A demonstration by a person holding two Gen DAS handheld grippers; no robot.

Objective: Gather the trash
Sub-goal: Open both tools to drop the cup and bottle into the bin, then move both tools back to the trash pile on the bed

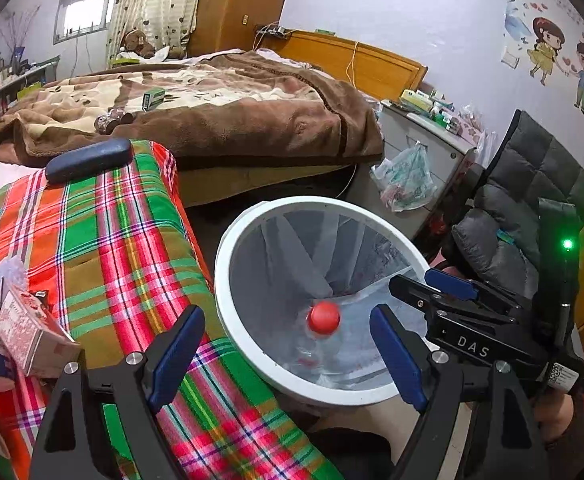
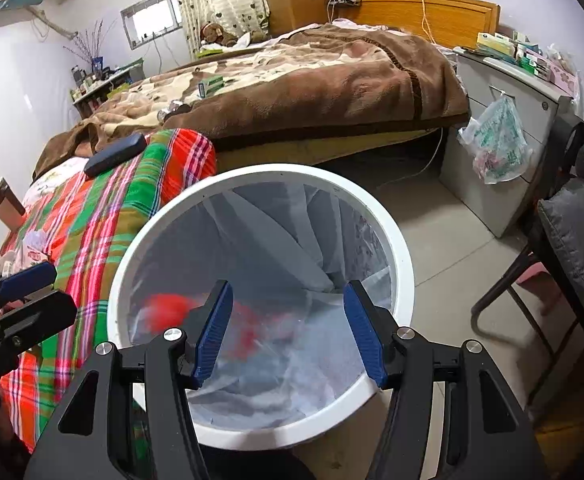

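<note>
Below the left gripper (image 1: 288, 356), whose fingers (image 1: 176, 354) are spread with nothing between them, a white bin (image 1: 228, 264) with a clear liner stands on the floor beside a plaid quilt (image 1: 132, 248). A bottle (image 1: 323, 318) with a red cap lies in the bin. Cartons (image 1: 28, 328) lie on the quilt at left. The right gripper (image 1: 447, 286) shows at right.

Over the bin (image 2: 401, 256), in the right view, the right gripper (image 2: 288, 332) hangs, fingers (image 2: 214, 332) apart and empty. The bottle (image 2: 168, 310) is a red blur inside.
</note>
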